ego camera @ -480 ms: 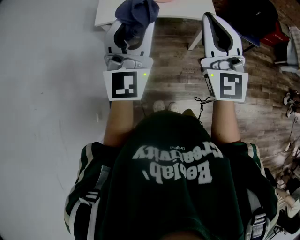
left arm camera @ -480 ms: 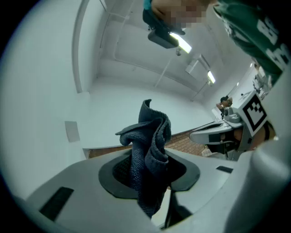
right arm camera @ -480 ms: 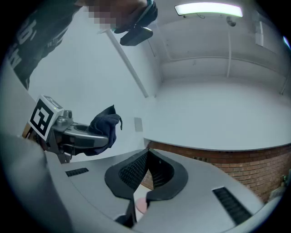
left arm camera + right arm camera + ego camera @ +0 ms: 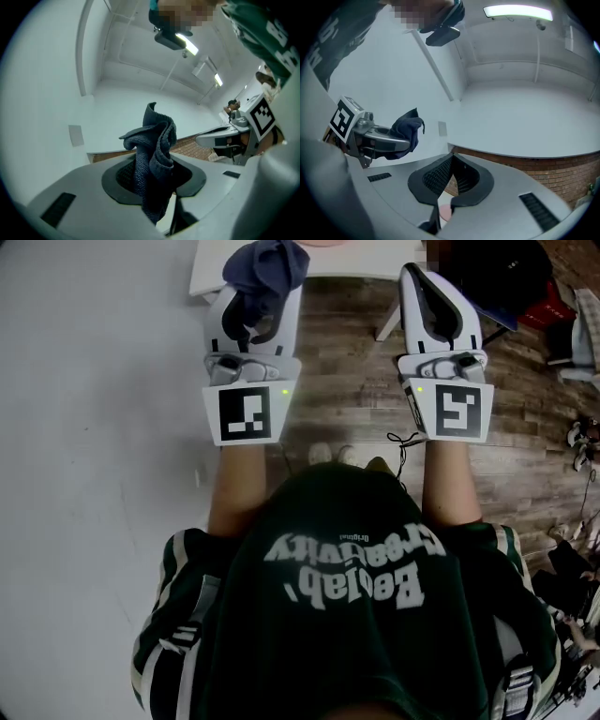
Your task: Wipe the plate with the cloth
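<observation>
My left gripper [image 4: 151,180] is clamped on the bunched dark cloth [image 4: 154,140]; my right gripper [image 4: 451,180] is closed on nothing. The plate [image 4: 323,243] looks to be the pink sliver on the far table [image 4: 366,263]. I'd lower the cloth flat onto it.

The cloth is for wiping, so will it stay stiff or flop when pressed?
Probably floppy: the cloth bunches in loose folds between the jaws of the left gripper. Likely light, since its folds stand up unsupported.

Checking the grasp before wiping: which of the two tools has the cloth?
The left tool: its jaws are shut on the dark blue cloth. The right tool is shut and empty.
</observation>
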`<state>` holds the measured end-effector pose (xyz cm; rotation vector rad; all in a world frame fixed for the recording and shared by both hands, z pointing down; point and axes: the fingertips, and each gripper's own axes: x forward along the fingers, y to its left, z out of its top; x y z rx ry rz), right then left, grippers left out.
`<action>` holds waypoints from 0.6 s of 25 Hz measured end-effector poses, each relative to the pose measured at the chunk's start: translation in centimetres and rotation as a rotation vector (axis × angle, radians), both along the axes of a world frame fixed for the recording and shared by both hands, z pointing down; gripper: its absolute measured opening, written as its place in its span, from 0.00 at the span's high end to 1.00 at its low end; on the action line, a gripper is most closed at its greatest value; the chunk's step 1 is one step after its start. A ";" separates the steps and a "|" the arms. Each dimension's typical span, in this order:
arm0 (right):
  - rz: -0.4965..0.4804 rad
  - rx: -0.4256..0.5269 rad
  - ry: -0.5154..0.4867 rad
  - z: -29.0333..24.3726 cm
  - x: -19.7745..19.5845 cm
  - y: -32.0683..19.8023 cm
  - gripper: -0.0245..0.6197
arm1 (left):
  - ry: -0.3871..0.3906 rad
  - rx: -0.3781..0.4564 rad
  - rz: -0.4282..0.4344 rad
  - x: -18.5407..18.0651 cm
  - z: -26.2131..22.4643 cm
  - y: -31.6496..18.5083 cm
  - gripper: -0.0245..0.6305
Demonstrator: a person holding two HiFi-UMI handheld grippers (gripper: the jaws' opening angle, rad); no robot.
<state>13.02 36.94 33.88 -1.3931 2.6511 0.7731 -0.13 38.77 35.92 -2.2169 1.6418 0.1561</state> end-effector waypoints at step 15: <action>0.041 -0.005 -0.017 -0.4 -0.7 1.0 0.97 | 0.012 -0.006 0.027 -1.6 -0.2 0.7 0.76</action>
